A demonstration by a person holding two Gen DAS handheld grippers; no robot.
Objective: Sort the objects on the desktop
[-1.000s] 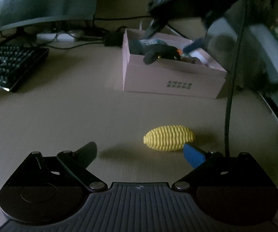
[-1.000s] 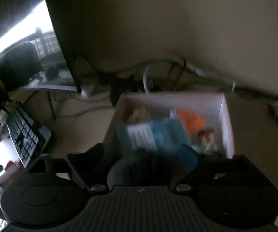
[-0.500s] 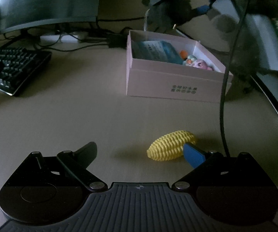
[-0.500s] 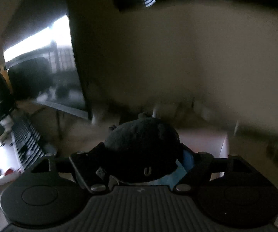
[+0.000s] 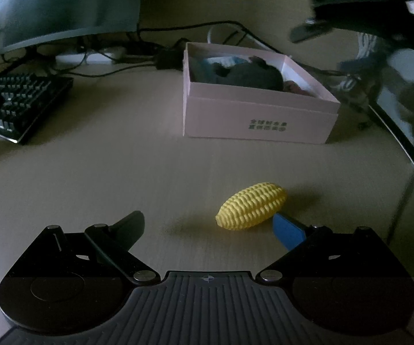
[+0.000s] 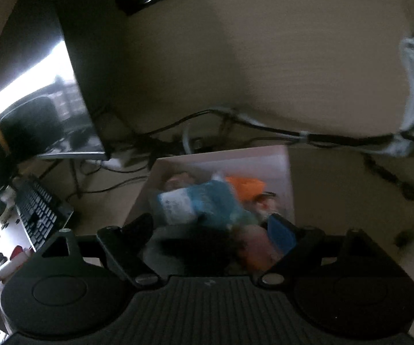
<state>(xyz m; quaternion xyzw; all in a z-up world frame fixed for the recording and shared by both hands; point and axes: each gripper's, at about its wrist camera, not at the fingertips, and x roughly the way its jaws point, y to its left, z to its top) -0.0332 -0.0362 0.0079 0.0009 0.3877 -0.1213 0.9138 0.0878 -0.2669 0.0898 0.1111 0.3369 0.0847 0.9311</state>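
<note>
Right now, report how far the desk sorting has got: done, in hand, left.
Done: the dark plush toy lies in the pink box with a blue packet and small figures. In hand: nothing is gripped; the right gripper has just been opening, its jaws apart over the box. Left: the yellow corn toy lies on the desk, between the open fingers of the left gripper, not yet picked up.

Dim light over the desk (image 5: 97, 166), pale and bare across the middle. Far left, a black keyboard (image 5: 14, 106) sits angled at the edge. Above it a dark monitor (image 5: 57, 5) leans in, a bright reflection on its screen in the right wrist view. Behind, cables (image 5: 115, 66) tangle along the wall.
</note>
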